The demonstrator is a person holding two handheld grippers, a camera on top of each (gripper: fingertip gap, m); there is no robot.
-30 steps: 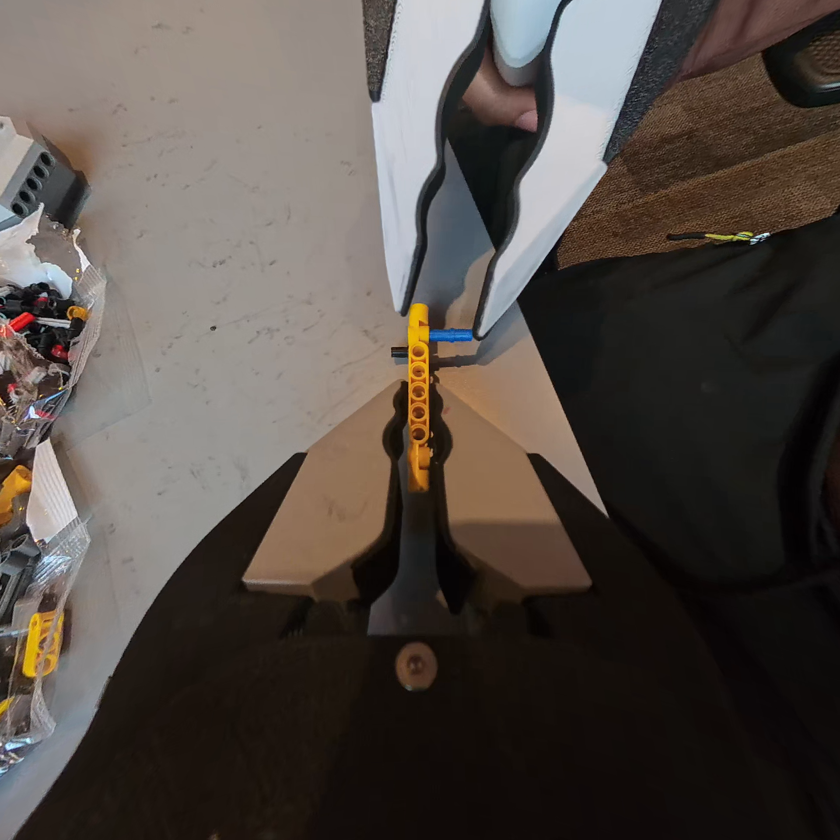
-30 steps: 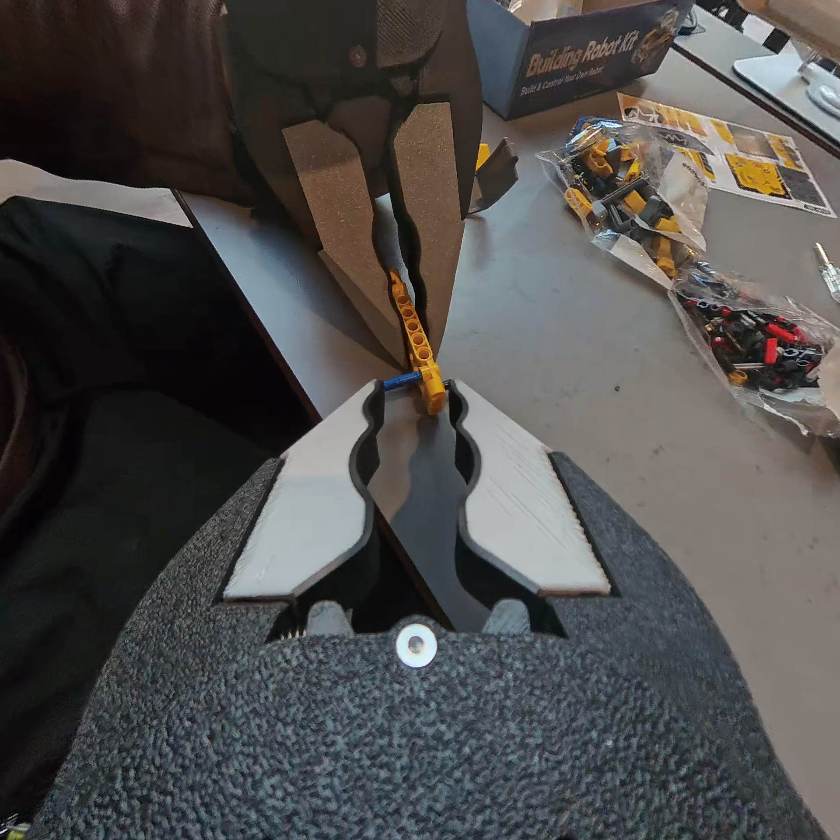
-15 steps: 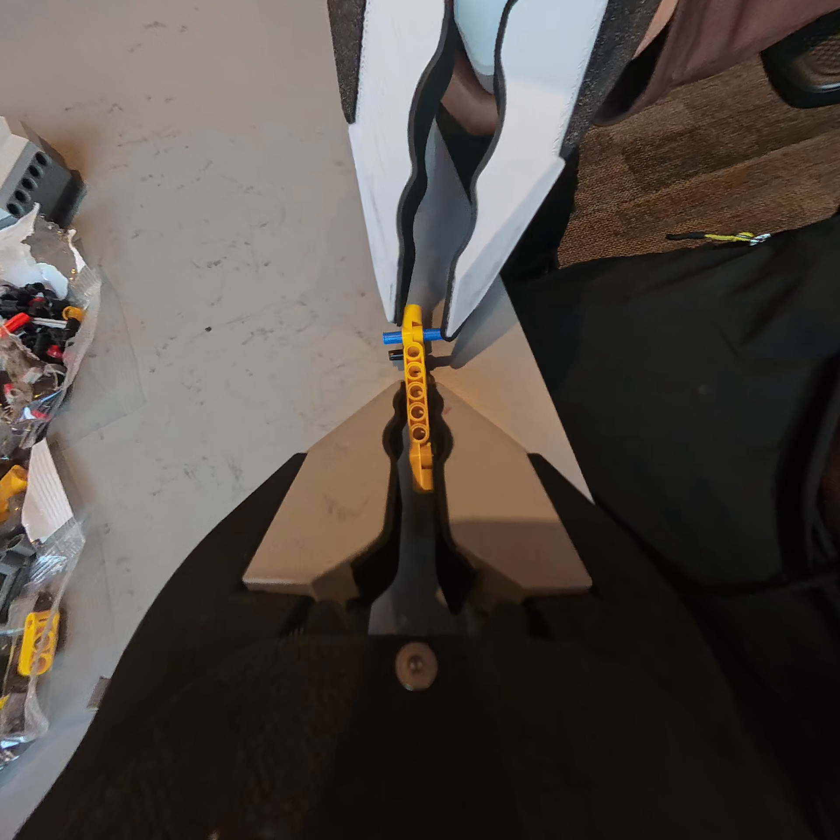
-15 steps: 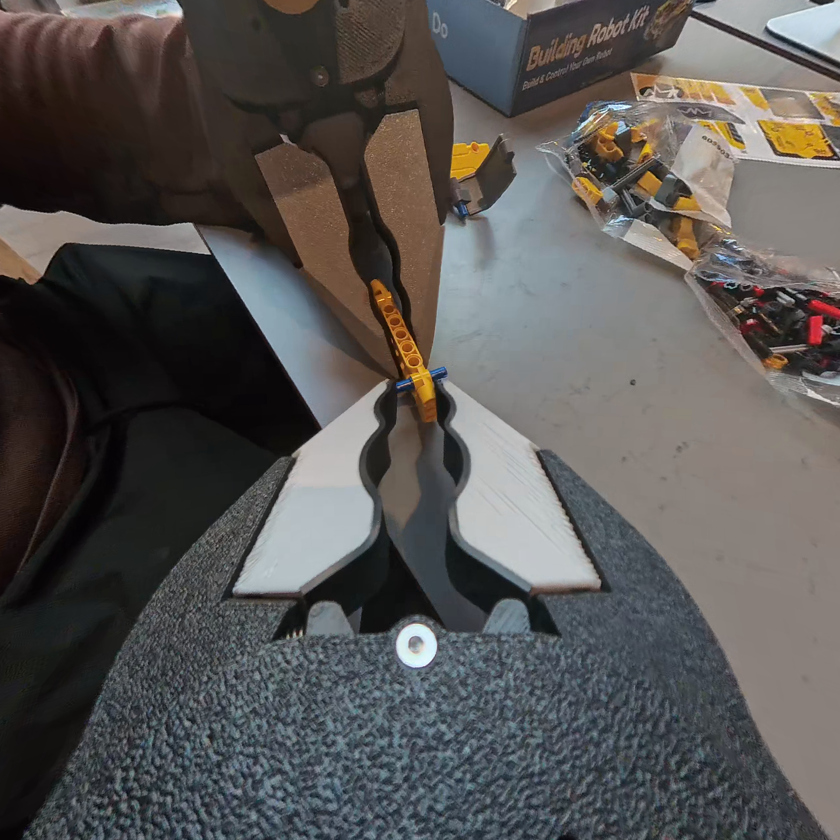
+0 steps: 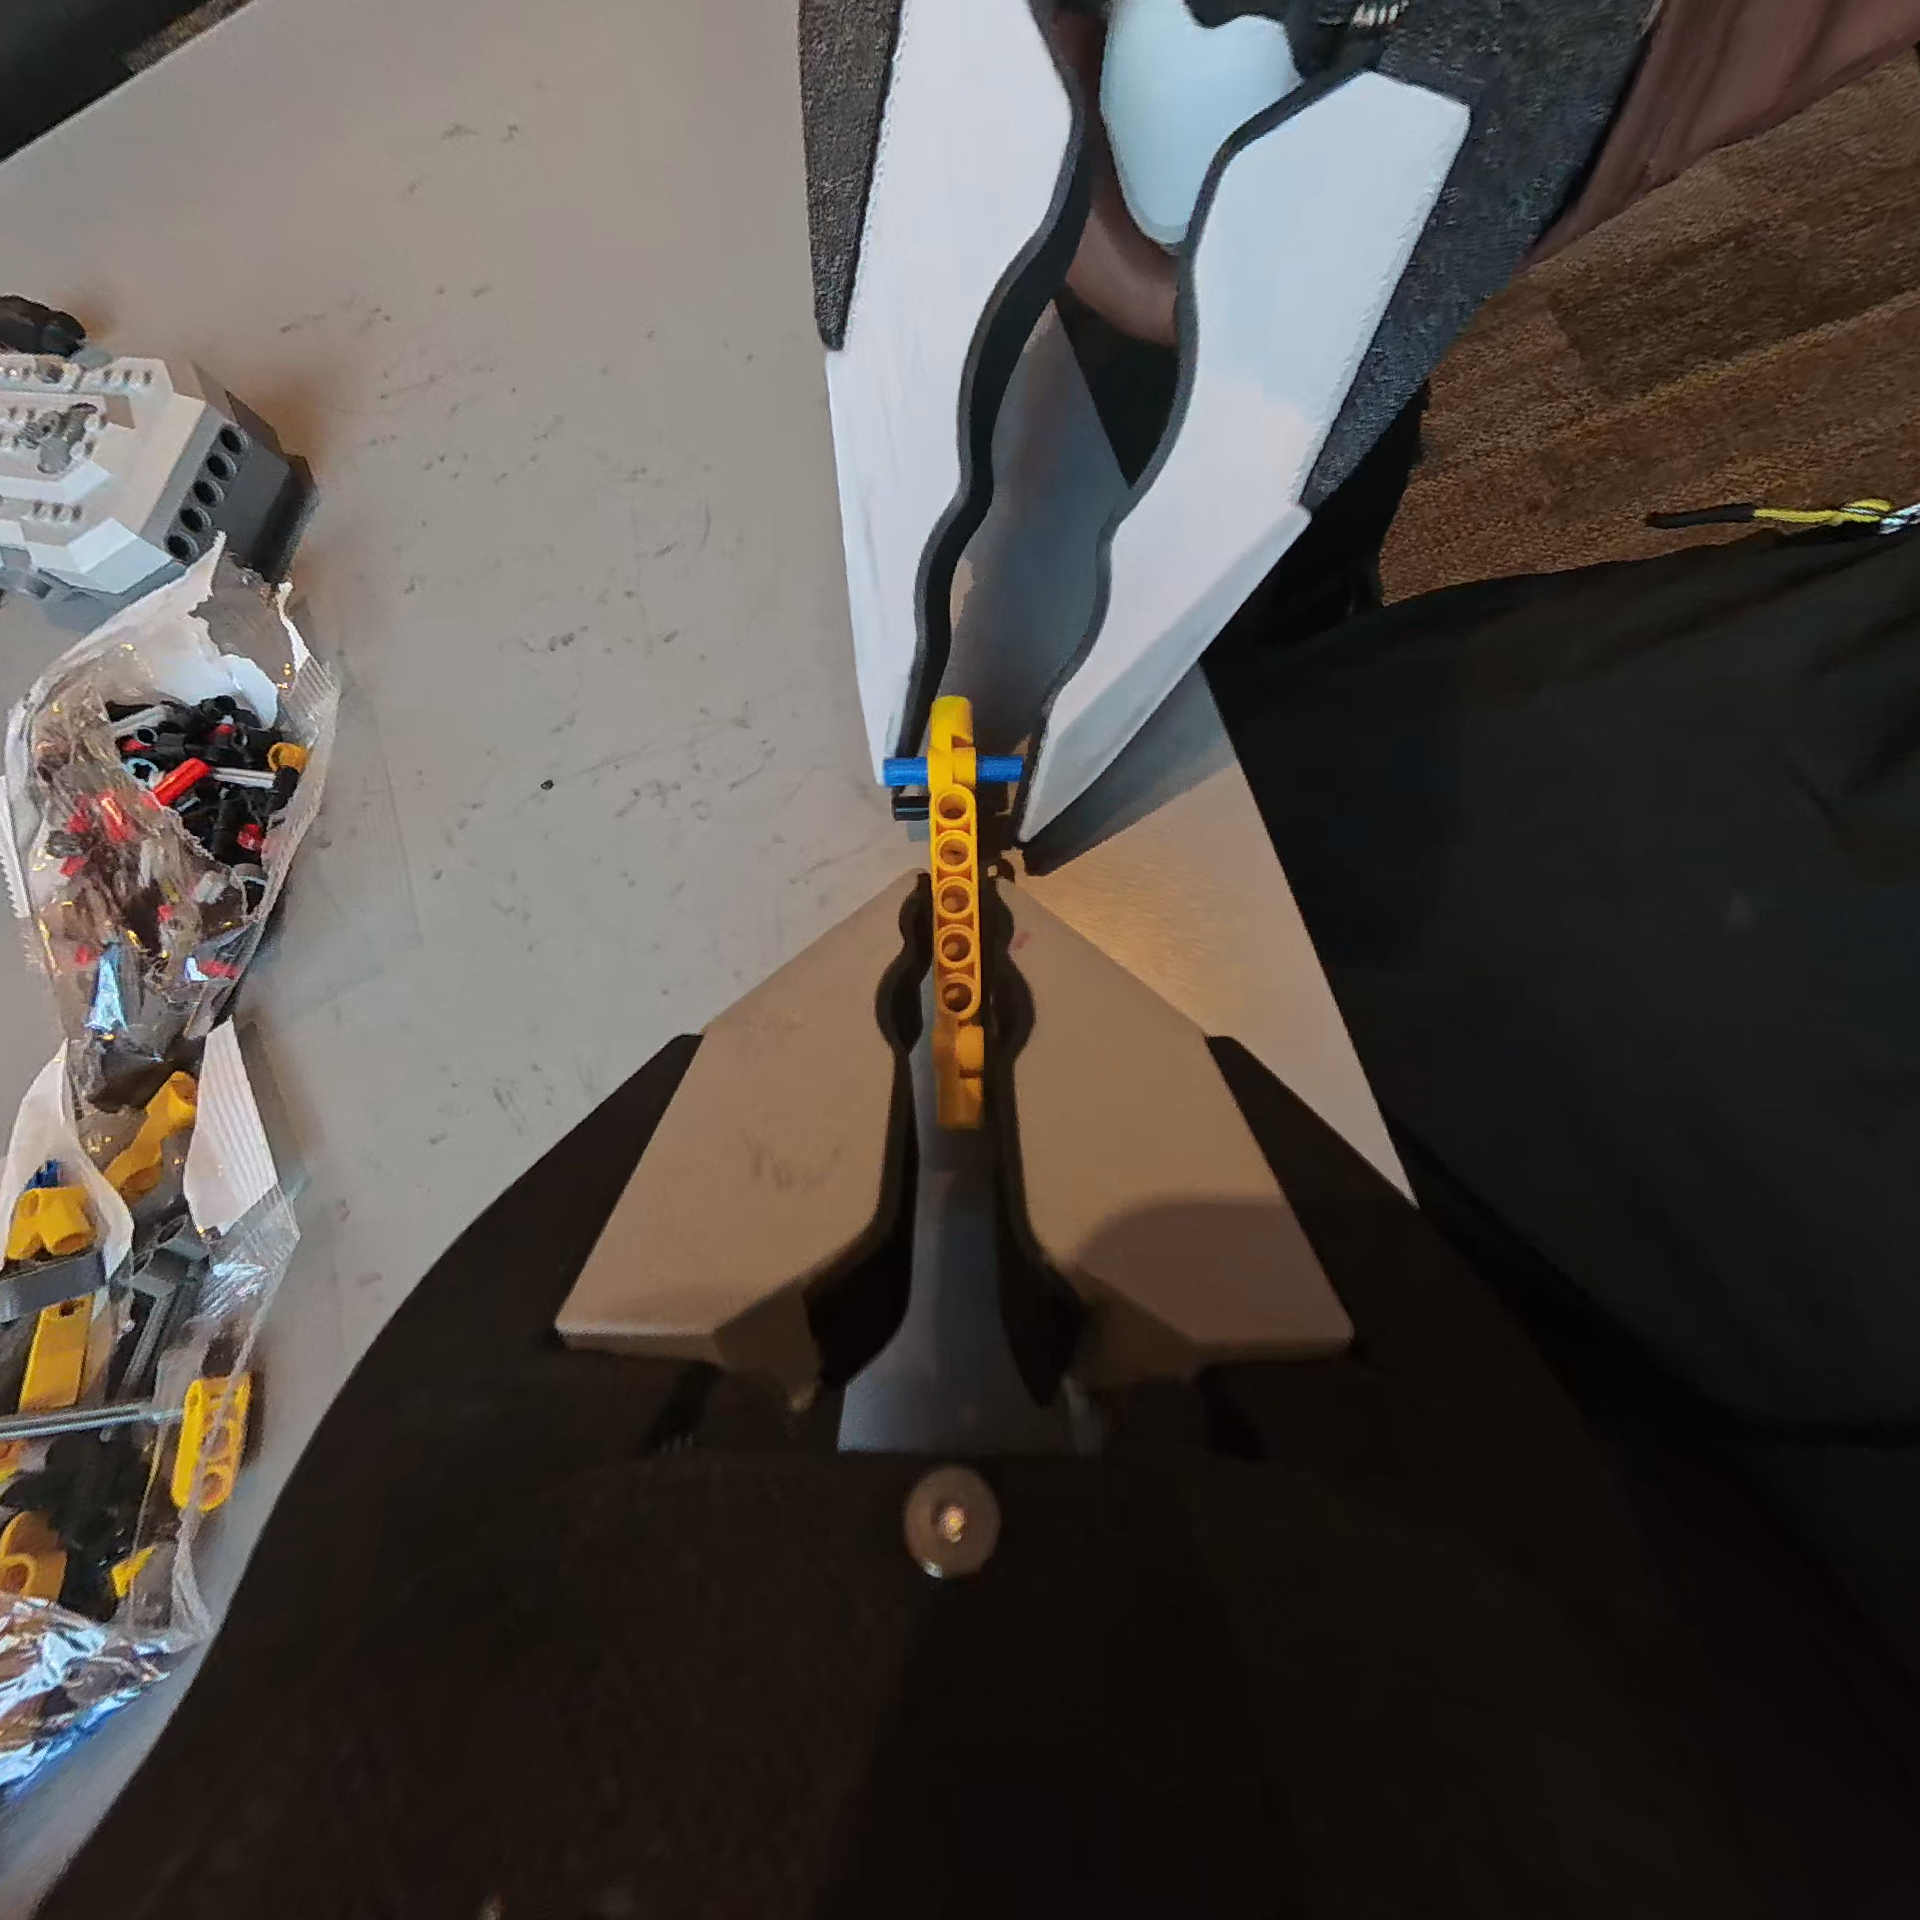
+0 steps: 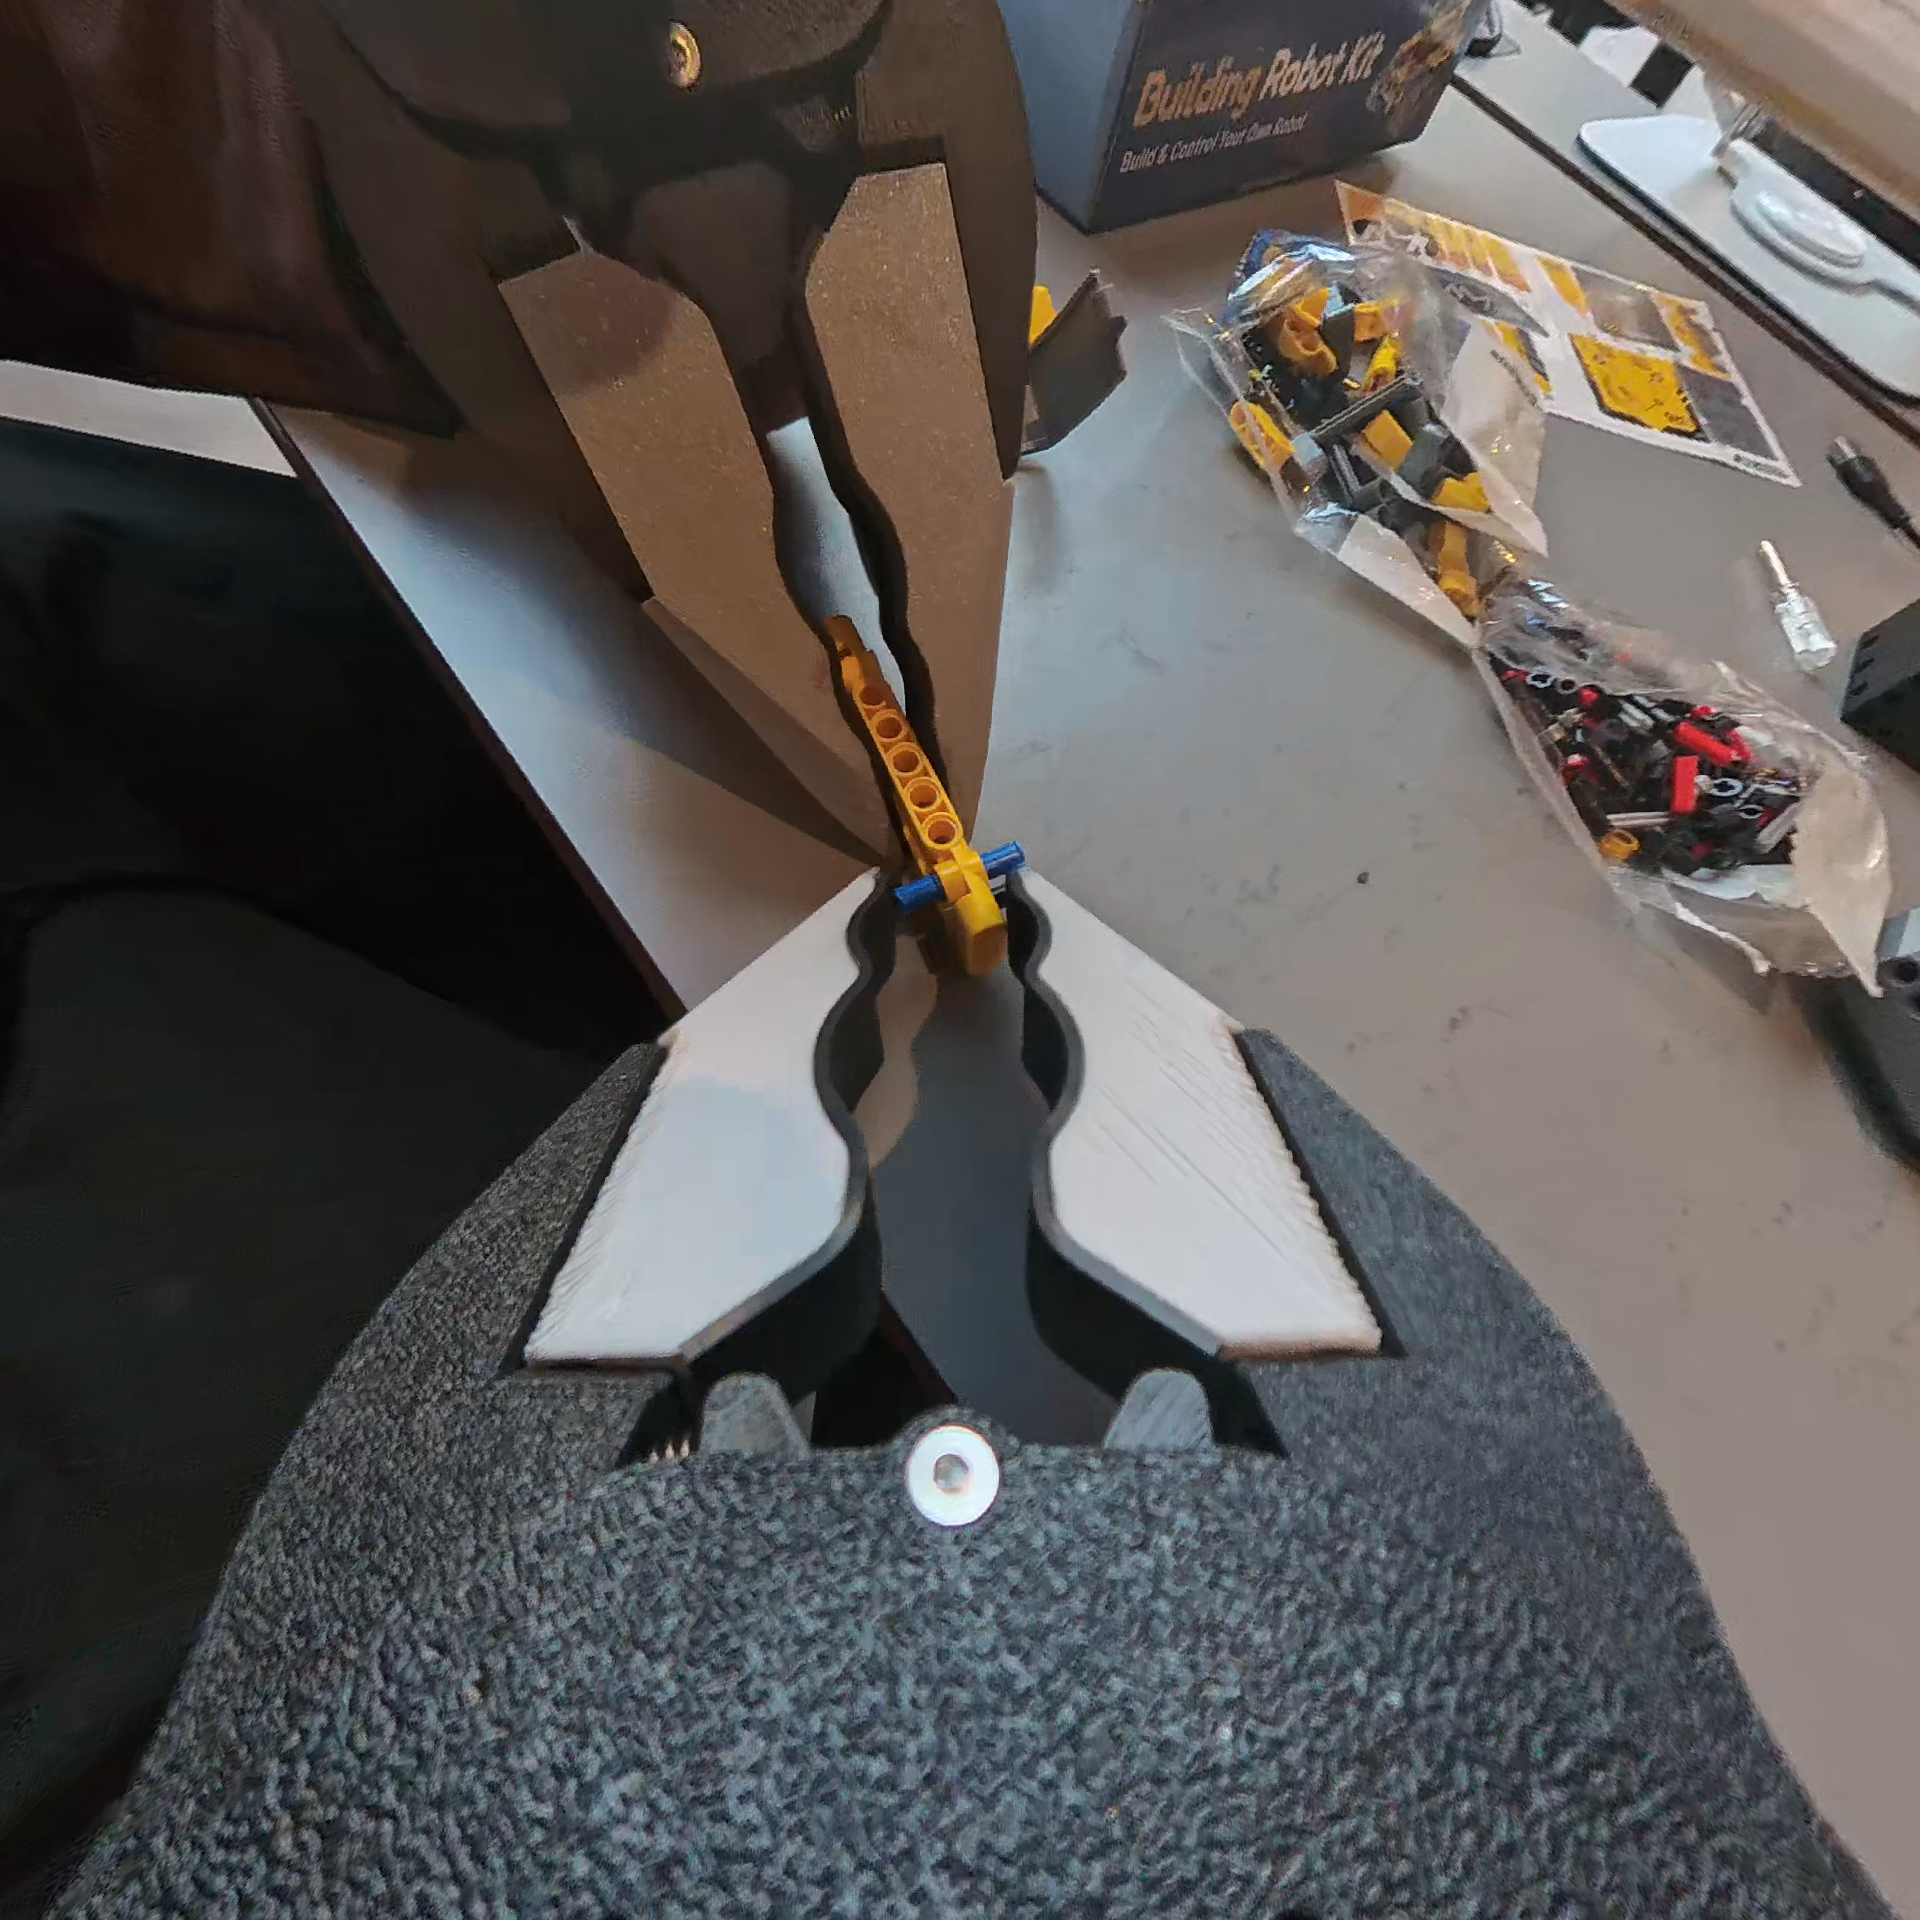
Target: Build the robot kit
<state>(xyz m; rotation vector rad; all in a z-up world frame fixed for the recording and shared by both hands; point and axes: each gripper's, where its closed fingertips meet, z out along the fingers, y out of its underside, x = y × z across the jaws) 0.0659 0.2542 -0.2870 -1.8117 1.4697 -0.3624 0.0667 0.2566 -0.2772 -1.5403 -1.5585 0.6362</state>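
My left gripper [image 5: 956, 894] is shut on a yellow beam with holes [image 5: 956, 935] and holds it on edge above the grey table's edge [image 5: 1278, 935]. A blue pin [image 5: 951, 769] passes through the beam's far end hole, and a black pin [image 5: 907, 812] sits just below it. My right gripper [image 6: 951, 891], with white fingers [image 6: 1143, 1122], faces the left one. Its fingertips bracket the two ends of the blue pin [image 6: 961, 873], with the yellow beam's end [image 6: 971, 920] between them. The left gripper also shows in the right wrist view [image 6: 935, 810].
Clear bags of small parts [image 5: 156, 821] [image 6: 1382, 416] [image 6: 1683, 790] lie on the table. A grey-and-white block [image 5: 104, 488], a blue box [image 6: 1247, 104], a printed sheet [image 6: 1621, 343] and a small metal tool [image 6: 1797, 623] are farther off. Dark cloth [image 5: 1610, 987] lies beyond the table edge. The grey-and-white block [image 5: 104, 488] lies around 20 cm away from my right fingertips.
A second ago the blue pin stuck out on one side of the beam only. It now sits through the hole with both ends showing. The right gripper has shifted slightly around it.
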